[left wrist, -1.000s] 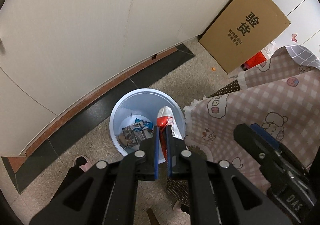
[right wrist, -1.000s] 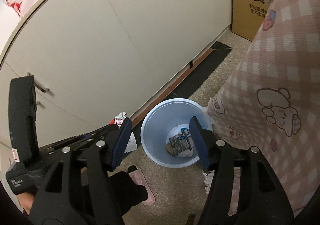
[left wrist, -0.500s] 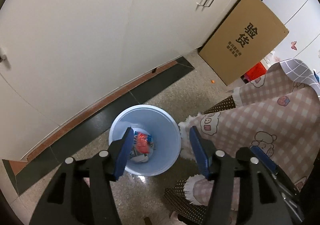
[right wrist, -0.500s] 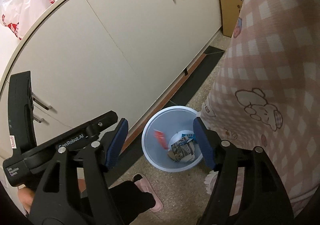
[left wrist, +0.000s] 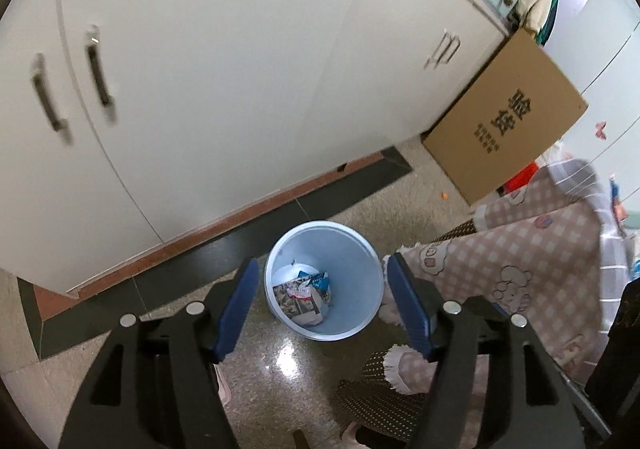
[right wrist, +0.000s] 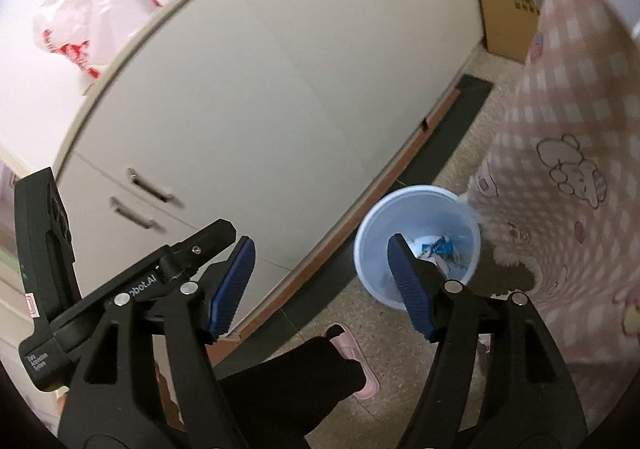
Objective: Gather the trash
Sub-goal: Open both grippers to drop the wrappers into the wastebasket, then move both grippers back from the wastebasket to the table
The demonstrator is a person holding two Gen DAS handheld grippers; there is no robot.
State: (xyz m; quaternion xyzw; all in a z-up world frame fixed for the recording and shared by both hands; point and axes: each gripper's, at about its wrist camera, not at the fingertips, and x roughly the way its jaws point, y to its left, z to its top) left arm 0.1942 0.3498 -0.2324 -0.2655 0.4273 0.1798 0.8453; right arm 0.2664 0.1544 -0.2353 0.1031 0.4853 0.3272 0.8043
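A light blue trash bin [left wrist: 362, 253] stands on the floor by the white cabinets, with several crumpled wrappers [left wrist: 302, 297] at its bottom. My left gripper [left wrist: 322, 307] is open and empty, held high above the bin. My right gripper [right wrist: 320, 283] is open and empty too, higher and to the left of the bin [right wrist: 374, 237]. The wrappers [right wrist: 438, 249] show inside the bin past my right fingertip. The body of the left gripper [right wrist: 132, 285] shows at the left in the right wrist view.
White cabinets [left wrist: 224, 89] run along the wall behind the bin. A pink checked tablecloth [left wrist: 520, 269] hangs just right of the bin. A cardboard box [left wrist: 508, 117] leans against the cabinets. A pink slipper [right wrist: 352, 349] and a dark trouser leg [right wrist: 288, 389] are below.
My left gripper opened and let go of a red and white wrapper, which fell into the bin. Both grippers have since risen away from the bin.
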